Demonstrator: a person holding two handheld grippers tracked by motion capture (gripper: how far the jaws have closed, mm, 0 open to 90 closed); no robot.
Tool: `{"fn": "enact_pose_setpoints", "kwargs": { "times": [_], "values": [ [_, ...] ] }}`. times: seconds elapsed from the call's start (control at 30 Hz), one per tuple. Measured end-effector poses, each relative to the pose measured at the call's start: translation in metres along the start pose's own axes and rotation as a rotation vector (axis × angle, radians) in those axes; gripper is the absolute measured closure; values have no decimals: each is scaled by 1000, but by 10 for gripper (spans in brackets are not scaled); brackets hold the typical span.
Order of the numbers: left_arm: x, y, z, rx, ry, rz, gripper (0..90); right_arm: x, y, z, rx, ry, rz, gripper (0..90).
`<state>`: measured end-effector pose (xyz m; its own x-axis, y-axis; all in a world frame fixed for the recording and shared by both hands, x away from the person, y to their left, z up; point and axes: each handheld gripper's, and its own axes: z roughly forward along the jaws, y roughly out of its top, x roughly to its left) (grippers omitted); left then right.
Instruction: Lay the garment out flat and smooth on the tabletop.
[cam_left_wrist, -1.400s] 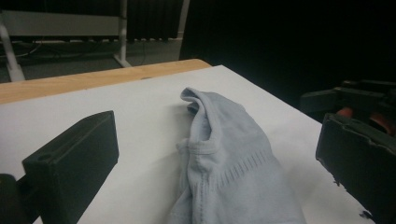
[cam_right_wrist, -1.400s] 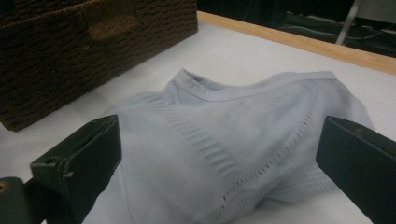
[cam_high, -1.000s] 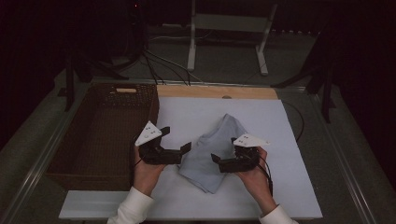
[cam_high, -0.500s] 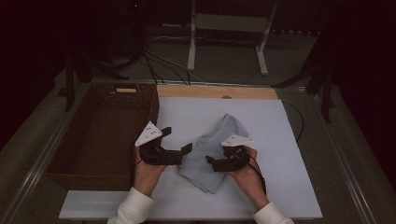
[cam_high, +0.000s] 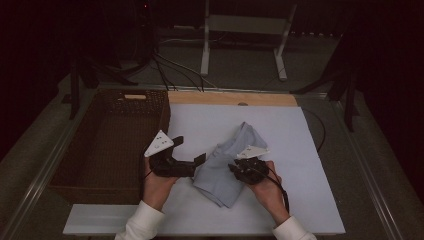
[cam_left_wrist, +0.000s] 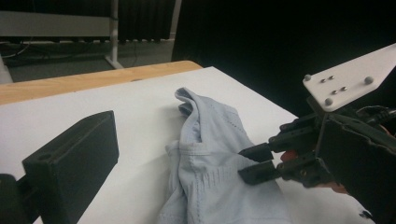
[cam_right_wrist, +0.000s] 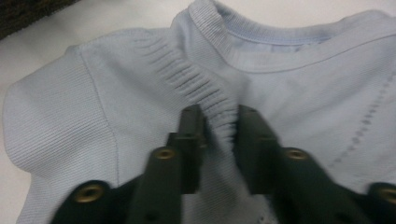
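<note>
Garment (cam_high: 227, 162) pinched at its ribbed fold, my right gripper (cam_high: 239, 170) taking hold.

It lies crumpled mid-sheet on the white worktop (cam_high: 300, 150), nearer the front edge, beside the wicker basket (cam_high: 107, 145). My right jaws have just been closing with a ridge of knit between them, seemingly gripped. My left gripper (cam_high: 200, 159) waits spread wide just beside the cloth's left edge. Next I should lift gently and check the hold.

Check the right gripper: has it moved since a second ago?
Yes. In the high view the right gripper has shifted slightly left, away from the white board's right edge, onto the light blue garment; its jaws have just been closing on a ribbed fold.
</note>
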<state>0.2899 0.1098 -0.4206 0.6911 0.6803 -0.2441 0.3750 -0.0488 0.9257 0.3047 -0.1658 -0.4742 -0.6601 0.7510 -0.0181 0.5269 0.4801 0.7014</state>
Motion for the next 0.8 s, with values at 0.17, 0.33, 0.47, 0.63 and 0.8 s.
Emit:
{"fn": "enact_pose_setpoints", "kwargs": {
  "times": [0.17, 0.33, 0.47, 0.63, 0.8],
  "values": [
    [0, 0, 0, 2, -1, 1, 5, -3, 1, -10, -28, -1, 2, 877],
    [0, 0, 0, 2, -2, 1, 5, -6, -1, -17, -30, -2, -10, 884],
    [0, 0, -1, -3, 0, -3, 5, -7, -3, -25, -41, -20, -21, 885],
    [0, 0, -1, -4, -1, -3, 6, -13, -9, -36, -51, -42, -16, 884],
    [0, 0, -1, -5, -1, -4, 5, -23, -15, -47, -69, -65, 11, 884]
  ]
}}
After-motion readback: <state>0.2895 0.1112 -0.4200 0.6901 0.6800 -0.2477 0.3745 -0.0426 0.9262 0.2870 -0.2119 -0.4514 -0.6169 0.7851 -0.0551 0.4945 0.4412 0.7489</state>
